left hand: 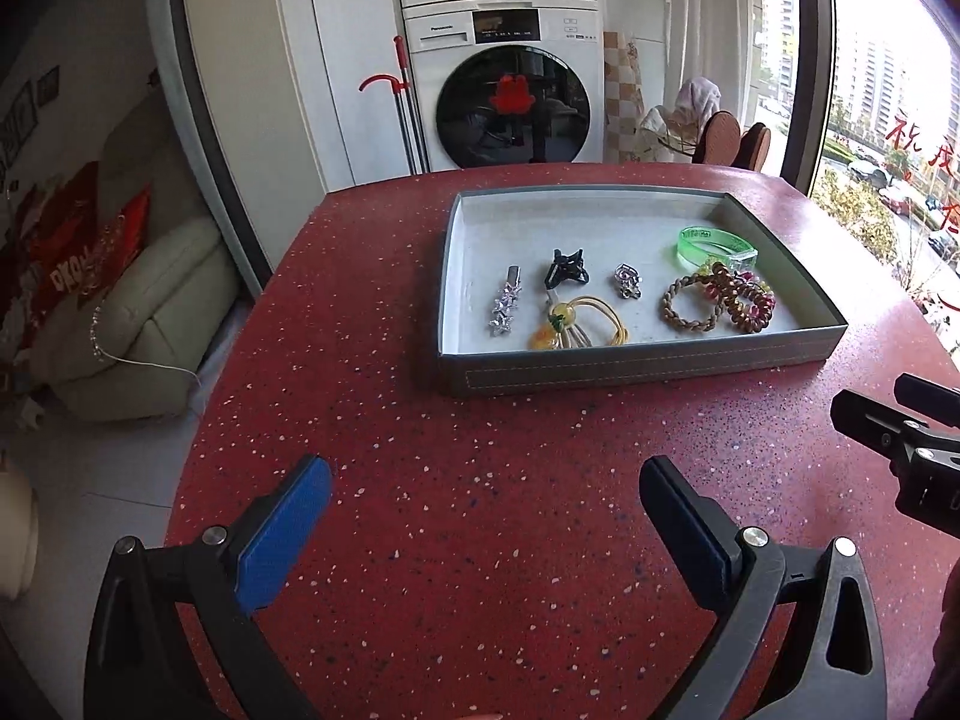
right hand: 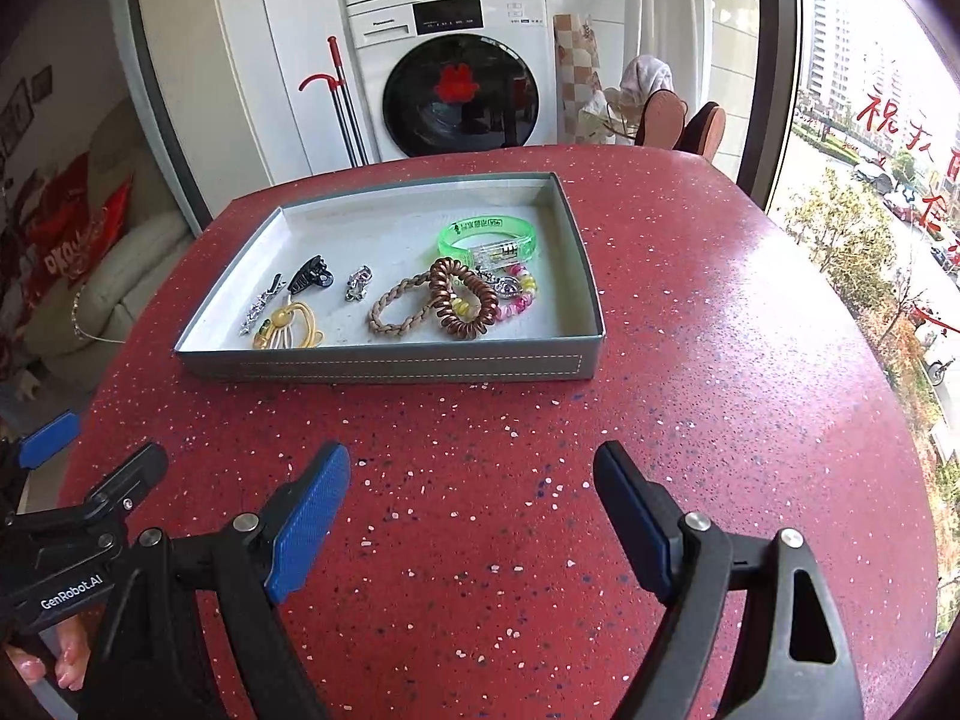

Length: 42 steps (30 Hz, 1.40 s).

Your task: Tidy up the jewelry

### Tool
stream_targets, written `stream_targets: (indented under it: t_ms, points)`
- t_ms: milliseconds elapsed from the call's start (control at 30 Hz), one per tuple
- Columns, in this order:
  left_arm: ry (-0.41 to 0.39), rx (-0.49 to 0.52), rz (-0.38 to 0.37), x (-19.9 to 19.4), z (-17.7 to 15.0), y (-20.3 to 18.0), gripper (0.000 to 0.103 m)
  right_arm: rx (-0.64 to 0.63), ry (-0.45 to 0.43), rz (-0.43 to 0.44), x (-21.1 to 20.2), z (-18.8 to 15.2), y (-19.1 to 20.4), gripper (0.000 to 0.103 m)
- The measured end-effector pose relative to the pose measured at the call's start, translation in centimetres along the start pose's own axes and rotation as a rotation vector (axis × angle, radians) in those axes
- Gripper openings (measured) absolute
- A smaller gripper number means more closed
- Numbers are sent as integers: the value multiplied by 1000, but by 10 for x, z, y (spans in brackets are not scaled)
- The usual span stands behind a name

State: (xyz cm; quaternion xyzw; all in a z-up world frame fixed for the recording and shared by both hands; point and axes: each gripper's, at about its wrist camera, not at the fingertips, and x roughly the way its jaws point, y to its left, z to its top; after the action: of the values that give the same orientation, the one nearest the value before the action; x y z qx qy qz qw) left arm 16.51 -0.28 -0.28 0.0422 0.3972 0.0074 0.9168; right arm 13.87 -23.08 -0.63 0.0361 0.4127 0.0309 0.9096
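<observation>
while both grippers hang over the near part of the red table [right hand: 690,276], the left gripper [left hand: 486,519] and the right gripper [right hand: 474,510] are spread wide and hold nothing. all the jewelry lies in the grey tray [right hand: 384,363], far from you. the green bangle [right hand: 487,234] looks stiff and smooth, so it may slip; take it across the band. the brown coil tie [right hand: 463,299] looks soft and springy and lies over the braided bracelet [right hand: 396,306], so pinch its free loop. the star clip [left hand: 503,307] looks thin and light.

Both grippers are showing black frames with silver screws and blue ribbed pads [right hand: 309,525]; the left gripper [right hand: 51,450] is carrying white "GenRobot.AI" lettering [right hand: 69,587].
</observation>
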Motion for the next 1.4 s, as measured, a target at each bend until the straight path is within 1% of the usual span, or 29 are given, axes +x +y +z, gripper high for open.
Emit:
stream_targets:
  t_ms: [100, 267, 433, 567, 733, 867, 1067, 1400]
  points:
    - [-8, -17, -13, -7, -8, 1, 103, 4, -46, -19, -11, -10, 0, 86]
    - [-50, 6, -7, -18, -17, -3, 103, 4, -113, -44, -25, -23, 2, 86]
    - [-83, -3, -18, -26, -16, -4, 103, -19, -168, -67, -36, -24, 6, 86]
    - [-120, 1, -16, -30, -11, -8, 103, -17, -159, -70, -36, -21, 8, 86]
    - [-106, -21, -41, -27, -9, -7, 103, 17, -137, -80, -32, -22, 2, 86]
    - [-105, -28, -33, -26, -12, -5, 103, 19, -133, -89, -30, -24, 0, 86]
    - [-104, -37, -29, -26, -14, -5, 103, -17, -156, -78, -34, -23, 8, 86]
    - [-109, -42, -11, -28, -16, -3, 103, -7, -164, -81, -36, -20, 8, 86]
